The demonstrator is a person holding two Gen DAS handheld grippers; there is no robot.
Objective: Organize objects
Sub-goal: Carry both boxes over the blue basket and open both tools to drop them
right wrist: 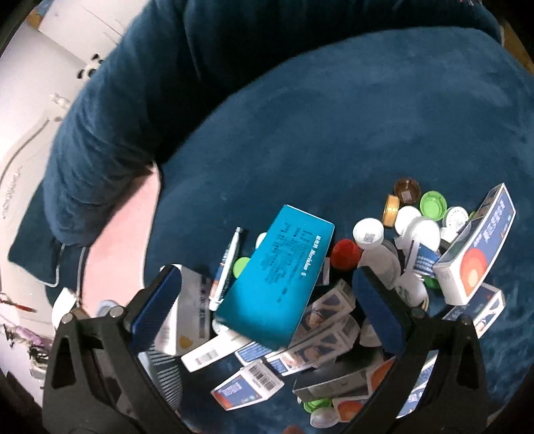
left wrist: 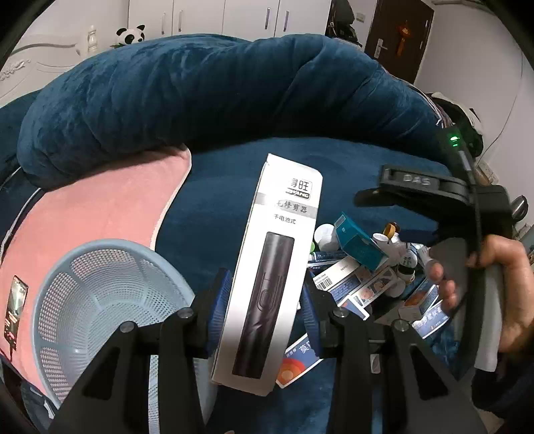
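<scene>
This looks like a home bedroom. A bed (left wrist: 350,167) spread with dark blue plush carries a rolled blue duvet (left wrist: 200,96) and a pink pillow (left wrist: 110,207). Behind stand a carved white headboard (left wrist: 40,60), a toy panda (left wrist: 130,35), white wardrobes (left wrist: 230,16) and a dark door (left wrist: 398,30).

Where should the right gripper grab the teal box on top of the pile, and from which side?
Grip the teal box across its narrow width, pads on the two long side faces near its middle, coming down from above. It lies flat and tilted atop the pile, long sides exposed, already between the open fingers of the right gripper. A small roll would probably align them.
</scene>
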